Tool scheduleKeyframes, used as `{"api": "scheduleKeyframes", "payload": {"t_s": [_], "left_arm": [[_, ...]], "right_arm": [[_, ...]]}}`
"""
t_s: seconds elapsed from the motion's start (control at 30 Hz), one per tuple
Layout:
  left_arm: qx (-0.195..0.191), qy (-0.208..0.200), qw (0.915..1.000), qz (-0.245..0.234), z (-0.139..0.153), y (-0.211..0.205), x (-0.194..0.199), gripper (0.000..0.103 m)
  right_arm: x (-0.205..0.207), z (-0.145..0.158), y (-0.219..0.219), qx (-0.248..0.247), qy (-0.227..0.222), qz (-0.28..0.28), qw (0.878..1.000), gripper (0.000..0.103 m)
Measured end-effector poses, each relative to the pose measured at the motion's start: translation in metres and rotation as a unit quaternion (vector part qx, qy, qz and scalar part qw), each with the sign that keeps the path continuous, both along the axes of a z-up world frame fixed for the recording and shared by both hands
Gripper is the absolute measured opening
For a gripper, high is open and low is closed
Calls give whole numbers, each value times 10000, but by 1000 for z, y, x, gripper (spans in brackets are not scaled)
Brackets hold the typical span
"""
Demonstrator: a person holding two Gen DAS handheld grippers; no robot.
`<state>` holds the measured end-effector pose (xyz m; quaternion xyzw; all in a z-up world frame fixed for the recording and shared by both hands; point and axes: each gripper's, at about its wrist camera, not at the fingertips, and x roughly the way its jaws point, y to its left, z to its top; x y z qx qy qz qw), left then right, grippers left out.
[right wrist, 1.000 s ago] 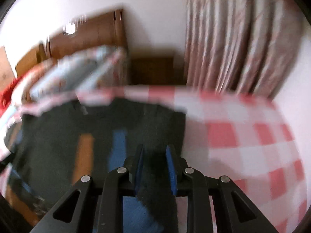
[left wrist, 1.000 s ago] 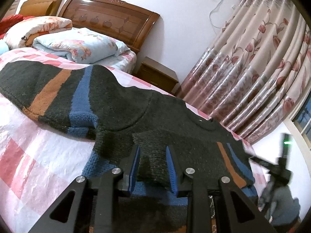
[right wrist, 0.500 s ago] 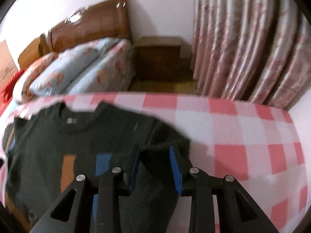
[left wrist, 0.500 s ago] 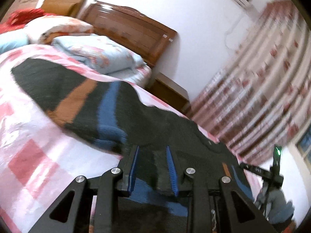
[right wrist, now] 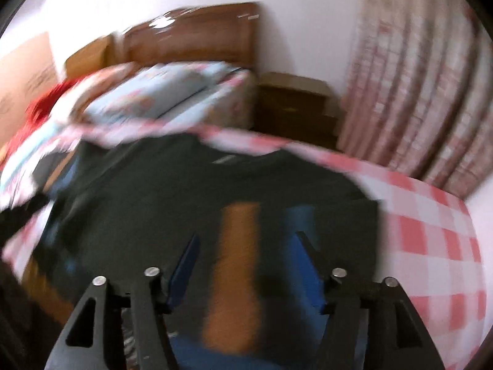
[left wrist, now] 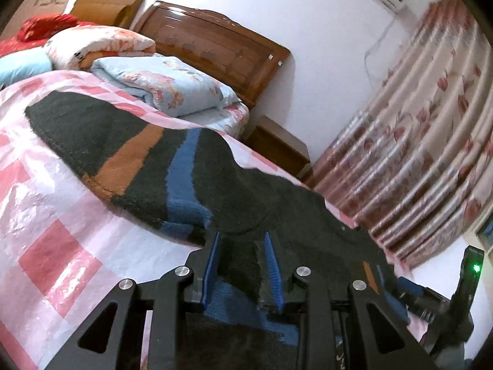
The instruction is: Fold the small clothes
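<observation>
1. the dark knit sweater [left wrist: 215, 182] with orange and blue stripes lies spread on the pink checked bedcover [left wrist: 55, 246].
2. the left gripper [left wrist: 242, 265] is clenched on a fold of its lower edge.
3. the right gripper [right wrist: 246, 274] hangs released over the sweater's body; the blurred view suggests nothing is between its jaws.
4. step in hand: probably a sleeve fold. the next move calls for a fresh right-hand grasp, likely at the hem.

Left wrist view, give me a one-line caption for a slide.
Left gripper pinching a fold of the dark striped sweater on the checked bed cover.
</observation>
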<state>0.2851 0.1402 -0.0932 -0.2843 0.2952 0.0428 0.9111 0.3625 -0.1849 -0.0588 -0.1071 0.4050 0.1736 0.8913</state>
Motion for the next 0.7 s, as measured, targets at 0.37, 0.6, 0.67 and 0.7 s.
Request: {"api": "scheduleKeyframes", "payload": {"t_s": [0.37,0.6,0.67,0.7], "left_arm": [[-725,-489,9833,1596,-3,58,-41,32],[-753,-424,9848,1508,-5,58,-37,33],[-789,-405,9853,1462,-7,58,-37,33],[-829,-418,9850,1453,-7,58,-37,34]], "right_arm": [[-73,-12,125,-1105,-556,1646,9786,103],[-67,-39,179,-1825,-982,2056,9564,103],[-50,-31,176,-1107,-726,1828,9742,103],[-44,-20,159,-415,-614,1577,9847,103]]}}
